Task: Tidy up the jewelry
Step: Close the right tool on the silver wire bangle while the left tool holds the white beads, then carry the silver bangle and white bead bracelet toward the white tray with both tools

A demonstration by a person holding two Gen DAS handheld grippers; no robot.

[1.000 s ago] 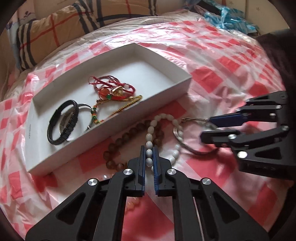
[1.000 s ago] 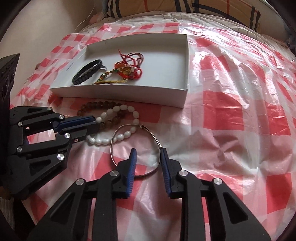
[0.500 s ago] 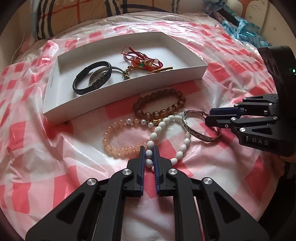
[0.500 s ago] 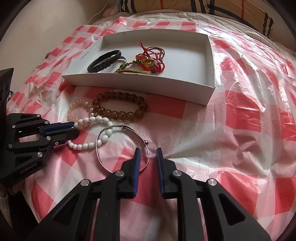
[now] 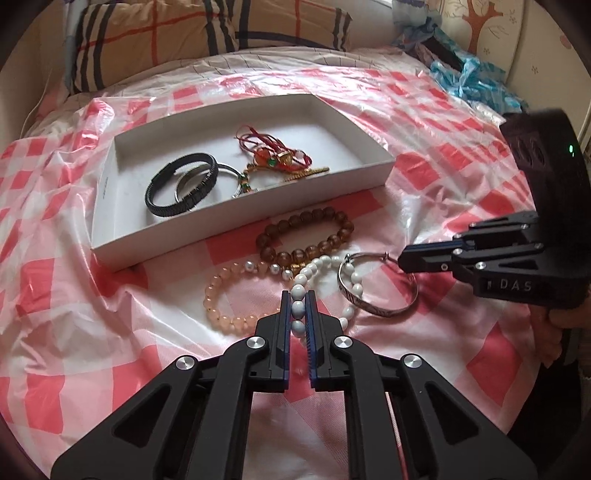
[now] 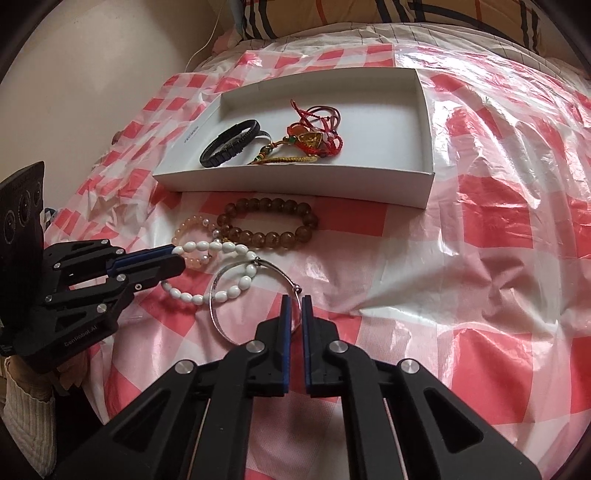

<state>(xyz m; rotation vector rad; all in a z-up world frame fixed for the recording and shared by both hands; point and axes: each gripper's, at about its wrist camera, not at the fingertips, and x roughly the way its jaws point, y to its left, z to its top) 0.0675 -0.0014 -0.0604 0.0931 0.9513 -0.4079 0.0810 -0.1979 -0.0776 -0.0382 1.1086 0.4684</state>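
My left gripper (image 5: 297,299) is shut on the white bead bracelet (image 5: 351,284), seen too in the right wrist view (image 6: 225,248). My right gripper (image 6: 293,304) is shut on the silver bangle (image 6: 216,314), which lies on the sheet beside the white beads (image 5: 376,312). A brown bead bracelet (image 5: 306,236) and a peach bead bracelet (image 5: 218,295) lie in front of the white box (image 5: 110,177). The box holds a black band (image 5: 177,184), a metal ring and red and gold cord pieces (image 5: 280,155).
The red and white checked plastic sheet (image 5: 74,332) covers the bed. A striped pillow (image 5: 155,33) lies behind the box. A blue plastic bag (image 5: 476,81) sits at the far right. A wall (image 6: 92,74) runs along the bed's left side.
Both grippers have pulled back from the box. My right gripper's jaws have closed onto the silver bangle. My left gripper still holds the white beads.
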